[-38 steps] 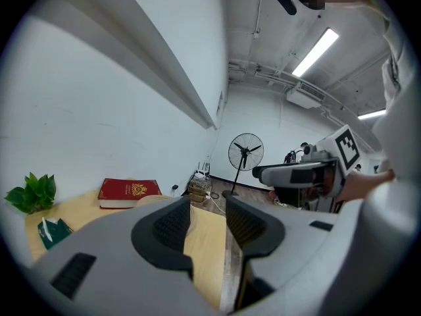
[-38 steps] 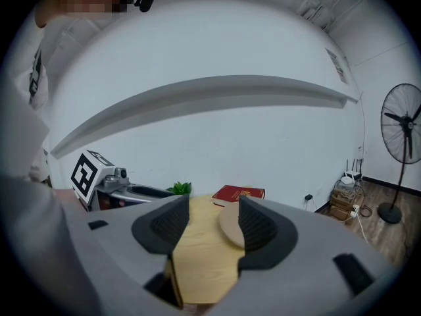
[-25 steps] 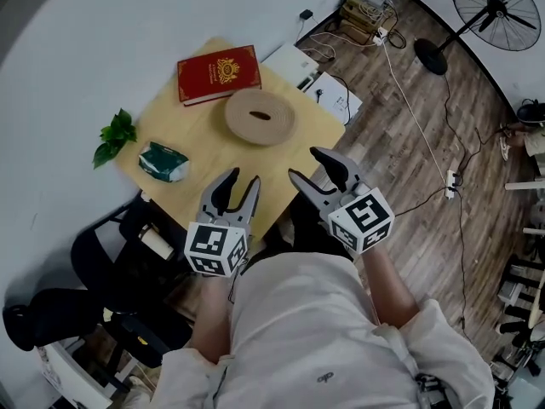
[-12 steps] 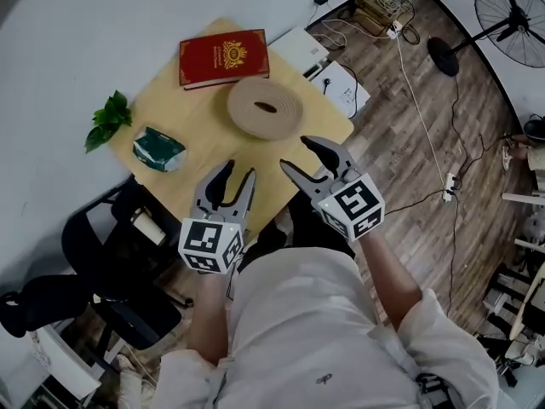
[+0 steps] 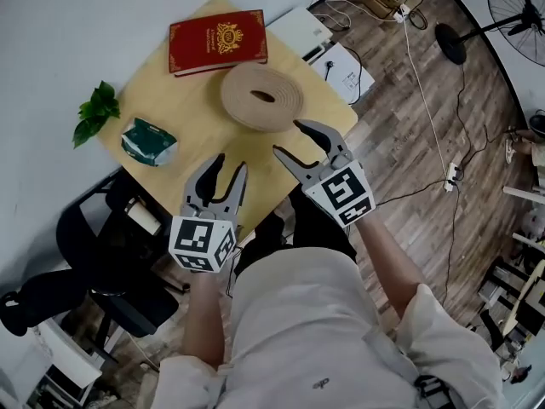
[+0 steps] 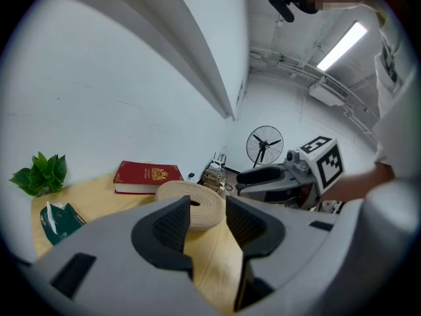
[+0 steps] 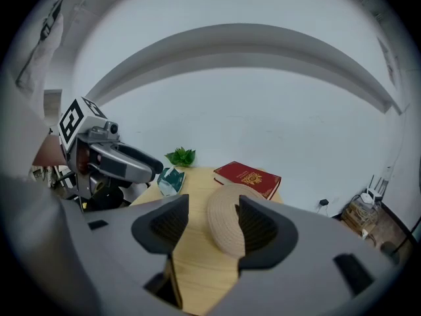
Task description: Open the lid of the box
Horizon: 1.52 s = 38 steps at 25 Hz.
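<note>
Here, I hold my left gripper (image 5: pixel 228 164) and right gripper (image 5: pixel 289 139) near the round tan box (image 5: pixel 261 97), both jaws apart, gripping nothing.

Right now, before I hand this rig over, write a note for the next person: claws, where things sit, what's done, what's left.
Left claw: open, empty, over the table's near edge.
Right claw: open, empty, just short of the round tan box.
Things: round tan box mid-table; red book-shaped case behind it by the wall; green packet and leafy sprig at the left. Both containers look closed.
Done: nothing; no claw touches anything.
Left: grip the lid and open it.
</note>
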Each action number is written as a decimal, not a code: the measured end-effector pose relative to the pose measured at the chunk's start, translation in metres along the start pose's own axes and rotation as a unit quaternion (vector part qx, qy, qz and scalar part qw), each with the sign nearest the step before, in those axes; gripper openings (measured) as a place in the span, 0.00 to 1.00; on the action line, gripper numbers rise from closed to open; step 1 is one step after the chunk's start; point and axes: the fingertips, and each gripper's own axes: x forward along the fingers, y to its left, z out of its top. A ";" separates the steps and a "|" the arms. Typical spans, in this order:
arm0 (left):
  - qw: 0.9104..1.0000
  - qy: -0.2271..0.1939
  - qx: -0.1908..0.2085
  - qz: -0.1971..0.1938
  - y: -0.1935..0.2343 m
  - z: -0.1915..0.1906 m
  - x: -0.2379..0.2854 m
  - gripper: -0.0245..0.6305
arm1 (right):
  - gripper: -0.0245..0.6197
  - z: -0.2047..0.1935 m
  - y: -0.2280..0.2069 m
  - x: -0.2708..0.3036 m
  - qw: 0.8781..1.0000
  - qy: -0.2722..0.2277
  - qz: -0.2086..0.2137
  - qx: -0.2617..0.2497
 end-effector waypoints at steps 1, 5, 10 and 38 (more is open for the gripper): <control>1.000 0.002 0.000 0.000 0.001 -0.001 0.002 0.26 | 0.39 -0.004 -0.002 0.003 1.000 0.003 -0.001 -0.006; 1.000 0.004 -0.002 0.006 0.006 -0.003 0.009 0.26 | 0.39 -0.018 -0.007 0.017 0.999 0.015 -0.001 -0.033; 1.000 0.011 -0.010 0.012 0.009 -0.010 0.018 0.26 | 0.39 -0.038 -0.011 0.035 0.997 0.037 0.005 -0.070; 0.998 0.039 -0.031 0.033 0.008 -0.041 0.031 0.26 | 0.46 -0.121 -0.024 0.096 0.921 0.116 -0.032 -0.370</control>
